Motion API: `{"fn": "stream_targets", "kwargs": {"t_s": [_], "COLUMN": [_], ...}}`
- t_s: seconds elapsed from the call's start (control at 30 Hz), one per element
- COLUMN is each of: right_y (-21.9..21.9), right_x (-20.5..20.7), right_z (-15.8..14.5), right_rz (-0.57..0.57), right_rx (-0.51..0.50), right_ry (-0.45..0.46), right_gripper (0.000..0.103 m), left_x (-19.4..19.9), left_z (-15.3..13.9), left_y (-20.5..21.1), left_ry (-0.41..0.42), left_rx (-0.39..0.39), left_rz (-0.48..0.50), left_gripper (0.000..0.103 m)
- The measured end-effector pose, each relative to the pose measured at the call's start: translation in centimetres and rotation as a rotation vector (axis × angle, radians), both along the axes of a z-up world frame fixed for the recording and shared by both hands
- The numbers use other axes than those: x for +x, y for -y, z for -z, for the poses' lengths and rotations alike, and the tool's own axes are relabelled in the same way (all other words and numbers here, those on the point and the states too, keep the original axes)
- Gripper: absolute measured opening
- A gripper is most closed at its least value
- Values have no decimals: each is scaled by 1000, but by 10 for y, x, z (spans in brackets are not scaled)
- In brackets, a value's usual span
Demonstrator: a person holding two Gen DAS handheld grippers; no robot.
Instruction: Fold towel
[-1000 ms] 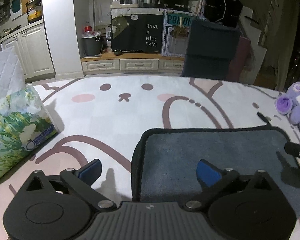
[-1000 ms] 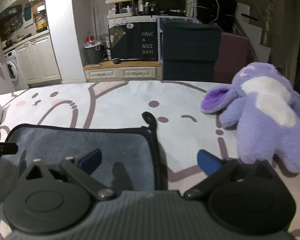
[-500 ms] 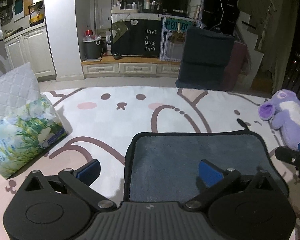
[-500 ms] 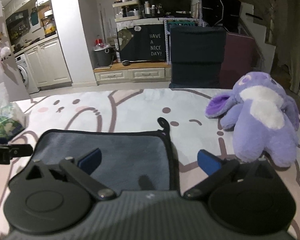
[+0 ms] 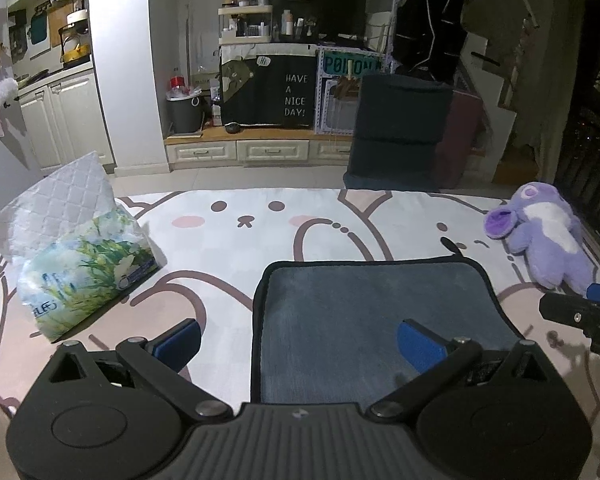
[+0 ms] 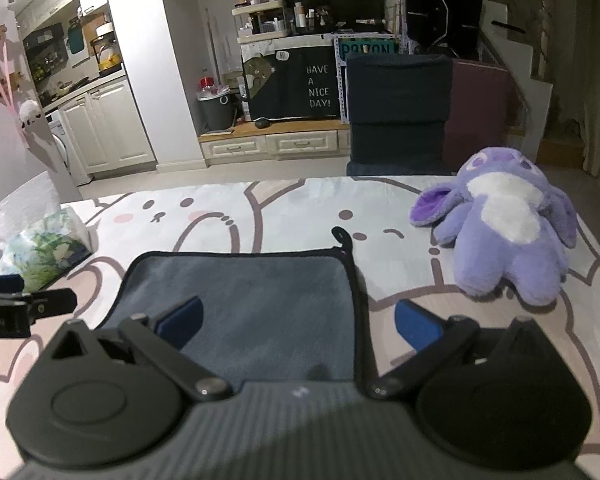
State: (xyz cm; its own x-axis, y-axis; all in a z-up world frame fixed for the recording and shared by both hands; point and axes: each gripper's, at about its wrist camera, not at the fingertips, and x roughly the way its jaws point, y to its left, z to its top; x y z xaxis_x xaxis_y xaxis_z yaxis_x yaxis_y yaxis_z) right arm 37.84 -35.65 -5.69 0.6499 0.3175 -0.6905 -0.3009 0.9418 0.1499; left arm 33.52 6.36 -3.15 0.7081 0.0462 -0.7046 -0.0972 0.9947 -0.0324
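Seemingly at an early stage, the fold is judged unfinished: a grey towel (image 5: pixel 372 316) is seen spread flat on a cartoon-printed cloth (image 5: pixel 236 248) covering the table, and whether a first fold has already been made cannot be told from these views. No corner is lifted and neither tool has hold of anything. The left gripper (image 5: pixel 298 340) is held wide open above the towel's near left edge, one blue finger over the printed cloth and the other over the grey pile. The right gripper (image 6: pixel 298 322) is likewise spread wide and empty, straddling the towel's near right edge. Gripping the near corners and carrying them to the far edge is judged to be what remains.

The towel is shown as a plush, dark grey rectangle with rounded corners and black piping, lying smooth and unwrinkled. A small black hanging loop (image 6: pixel 342 238) is seen sticking out at its far right corner. A tissue pack (image 5: pixel 88 276) printed with greenery sits well to the towel's left, and a purple plush toy (image 6: pixel 500 228) lies to its right, apart from it.
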Motion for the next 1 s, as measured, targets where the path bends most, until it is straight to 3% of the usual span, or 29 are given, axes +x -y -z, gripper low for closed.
{"fn": "stream_targets", "kwargs": {"t_s": [1.0], "right_y": [36], "right_x": [-114], "right_z": [-54], "right_rz": [-14], "right_rx": [3], "right_ry": [81], "right_gripper": [103], "left_x": [-113], "left_z": [-57], "left_y": [32], "left_ry": [78], "left_rx": [21], "left_rz": [26], "left_gripper": [103]}}
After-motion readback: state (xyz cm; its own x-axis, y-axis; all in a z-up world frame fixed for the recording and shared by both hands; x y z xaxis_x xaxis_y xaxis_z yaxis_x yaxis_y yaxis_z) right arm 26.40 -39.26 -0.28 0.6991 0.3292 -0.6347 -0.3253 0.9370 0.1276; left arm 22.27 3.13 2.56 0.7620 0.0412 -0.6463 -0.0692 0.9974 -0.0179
